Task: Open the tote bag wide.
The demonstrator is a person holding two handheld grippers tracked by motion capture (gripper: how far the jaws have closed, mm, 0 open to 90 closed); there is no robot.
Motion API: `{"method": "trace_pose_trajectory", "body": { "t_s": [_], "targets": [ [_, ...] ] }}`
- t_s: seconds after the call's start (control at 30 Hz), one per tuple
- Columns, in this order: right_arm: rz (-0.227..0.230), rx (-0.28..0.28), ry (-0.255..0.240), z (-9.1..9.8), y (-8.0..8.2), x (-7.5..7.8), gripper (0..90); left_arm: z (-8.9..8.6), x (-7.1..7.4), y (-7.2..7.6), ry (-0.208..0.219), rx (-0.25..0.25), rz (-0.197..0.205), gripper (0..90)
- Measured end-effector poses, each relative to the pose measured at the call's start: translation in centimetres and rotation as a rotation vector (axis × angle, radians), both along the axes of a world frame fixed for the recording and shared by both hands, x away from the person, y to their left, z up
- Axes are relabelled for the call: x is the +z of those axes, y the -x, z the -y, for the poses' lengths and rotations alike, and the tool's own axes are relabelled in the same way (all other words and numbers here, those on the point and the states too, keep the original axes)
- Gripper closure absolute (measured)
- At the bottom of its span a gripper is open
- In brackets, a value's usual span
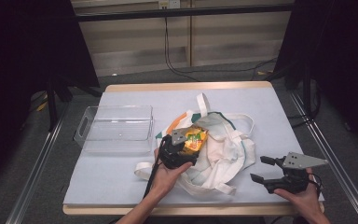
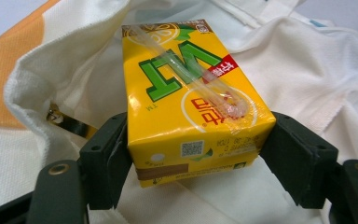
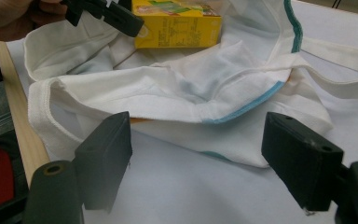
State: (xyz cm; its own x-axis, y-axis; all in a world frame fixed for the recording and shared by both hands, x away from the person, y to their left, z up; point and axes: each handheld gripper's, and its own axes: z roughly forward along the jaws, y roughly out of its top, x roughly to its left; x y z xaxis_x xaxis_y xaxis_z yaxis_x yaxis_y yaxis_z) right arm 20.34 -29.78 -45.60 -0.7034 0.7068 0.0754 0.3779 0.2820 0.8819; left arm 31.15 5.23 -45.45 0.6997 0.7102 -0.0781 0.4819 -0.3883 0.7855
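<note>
I am working at the table point(image 1: 121, 196), where the white tote point(image 1: 219, 147) is lying crumpled near the middle and the clear bin point(image 1: 114, 128) is standing just to its left, empty as far as I can see. My left gripper point(image 1: 182, 148) is holding the yellow carton point(image 2: 186, 98) above the tote's mouth; its jaws are clamped on the carton's two long sides near the bottom end, pads pressing flat on the card. My right gripper point(image 1: 263, 169) is resting near the table's front right corner, jaws standing wide with nothing between them, looking at the tote's near hem.

I am judging the step to be carrying the carton out of the tote and over to the bin. To do it well I am keeping the squeeze steady but light, since the card will dent, and lifting high enough to clear the tote's folds and handles before swinging left. The straw point(image 2: 191, 70) taped on top is facing away from the pads, so it is not being crushed.

The bin's near wall is the edge to clear; I am planning to come in from above. The room between tote and bin is open.
</note>
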Motion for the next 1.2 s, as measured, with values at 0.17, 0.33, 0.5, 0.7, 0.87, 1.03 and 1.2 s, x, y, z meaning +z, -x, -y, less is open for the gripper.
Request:
{"method": "trace_pose_trajectory", "body": {
  "t_s": [0.17, 0.33, 0.5, 0.7, 0.87, 1.03, 1.2],
  "targets": [
    [0.002, 0.002, -0.004, 0.0, 0.0, 0.0, 23.7, -0.5, 0.8, 0.0, -0.007, -0.076, -0.025, 27.4],
    [-0.001, -0.003, -0.003, 0.0, -0.1, 0.0, 23.6, -0.7, 1.8, 0.1, -0.010, -0.116, -0.041, 27.4],
    [-0.006, -0.003, -0.003, 0.0, -0.1, 0.0, 23.7, -1.1, 2.6, -0.4, 0.001, -0.158, -0.078, 27.4],
    [-0.004, 0.000, -0.002, 0.0, -0.2, 0.0, 23.6, -1.6, 3.4, -0.7, -0.031, -0.209, -0.105, 27.3],
    [-0.004, -0.001, -0.002, 0.0, -0.1, 0.0, 23.4, -1.7, 4.5, -1.4, -0.102, -0.262, -0.143, 27.4],
    [-0.007, 0.000, -0.004, 0.0, -0.2, 0.0, 23.3, -1.6, 5.7, -1.9, -0.177, -0.317, -0.162, 27.5],
    [-0.008, 0.001, -0.005, 0.0, -0.1, 0.0, 23.3, -1.3, 6.9, -2.5, -0.275, -0.351, -0.187, 27.5]
  ]
}}
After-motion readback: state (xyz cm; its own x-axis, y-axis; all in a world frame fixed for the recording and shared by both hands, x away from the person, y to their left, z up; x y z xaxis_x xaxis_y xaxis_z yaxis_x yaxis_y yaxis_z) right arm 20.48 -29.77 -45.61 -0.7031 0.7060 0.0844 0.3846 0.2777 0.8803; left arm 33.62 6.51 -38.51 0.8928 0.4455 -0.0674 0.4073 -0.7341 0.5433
